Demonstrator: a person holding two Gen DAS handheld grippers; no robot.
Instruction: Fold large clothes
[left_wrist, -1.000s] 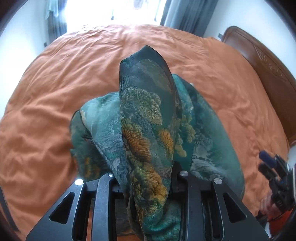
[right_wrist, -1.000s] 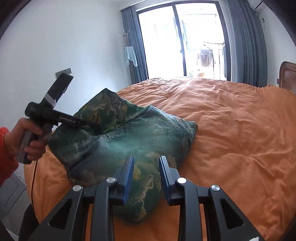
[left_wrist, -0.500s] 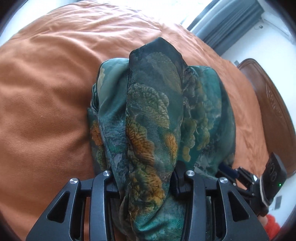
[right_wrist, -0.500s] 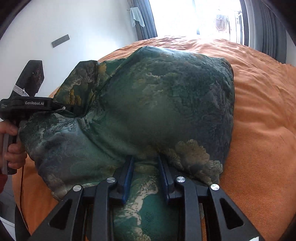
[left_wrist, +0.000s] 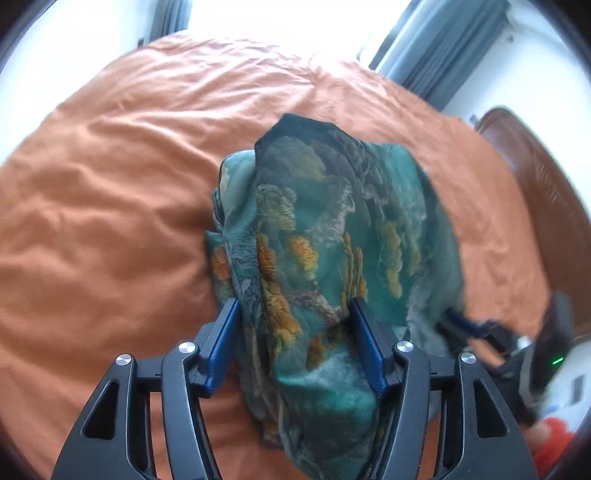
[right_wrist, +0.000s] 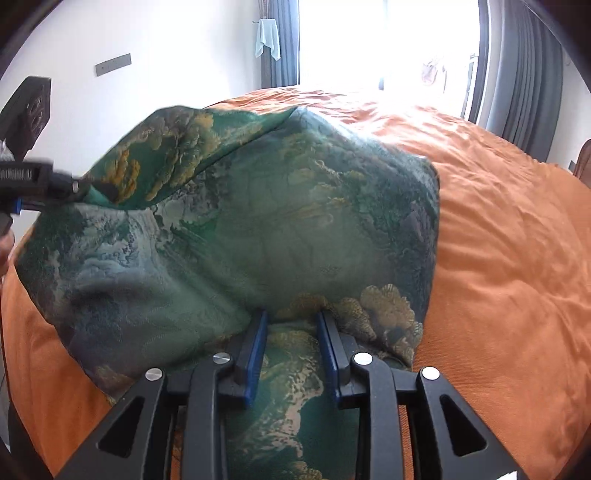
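Note:
A green garment (left_wrist: 332, 221) with a gold and teal landscape print lies bunched on the orange bed (left_wrist: 110, 184). My left gripper (left_wrist: 293, 306) holds a thick fold of it between its blue pads; its jaws are opening and the fold hangs loosely there. In the right wrist view the garment (right_wrist: 277, 221) spreads wide, one corner lifted at the left gripper (right_wrist: 55, 184) on the far left. My right gripper (right_wrist: 291, 317) is shut on the near edge of the cloth. It also shows, blurred, at the garment's right side (left_wrist: 480, 328).
The orange bed cover (right_wrist: 498, 240) stretches wrinkled around the garment. A dark wooden headboard (left_wrist: 535, 177) stands at the right. Grey curtains (right_wrist: 517, 74) frame a bright window behind the bed. A person's red sleeve (left_wrist: 554, 439) shows at the lower right.
Both grippers have come down and forward over the bed with the garment, which now fills more of each view. The left jaws have spread wider around their fold.

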